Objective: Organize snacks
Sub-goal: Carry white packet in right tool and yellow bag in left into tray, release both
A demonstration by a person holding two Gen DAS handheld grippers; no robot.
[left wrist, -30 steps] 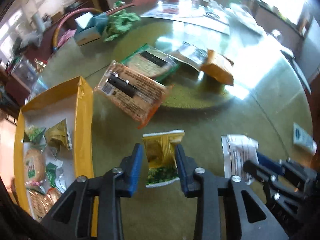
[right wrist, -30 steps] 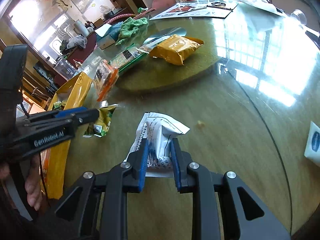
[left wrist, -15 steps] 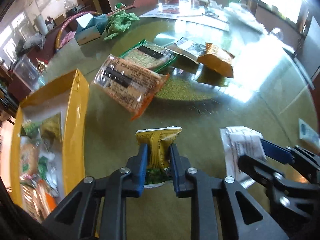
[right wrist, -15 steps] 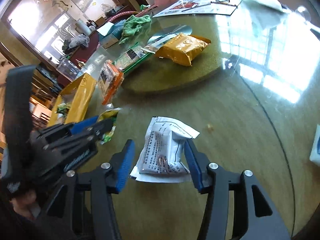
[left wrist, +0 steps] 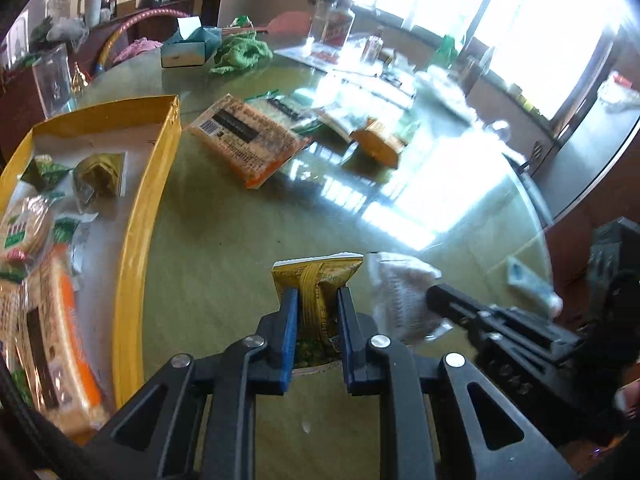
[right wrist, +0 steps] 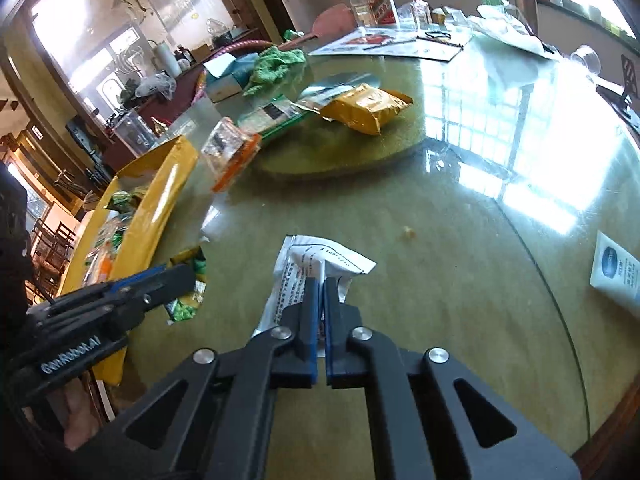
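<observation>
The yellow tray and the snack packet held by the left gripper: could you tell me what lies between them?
Only bare table, seen in the left wrist view, lies between the yellow tray and the yellow snack packet in the left gripper.

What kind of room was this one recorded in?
Probably a home dining room: a big round glass-topped table with a turntable in the middle, liquor bottles at the far edge, and a cluttered sideboard with windows behind.
</observation>
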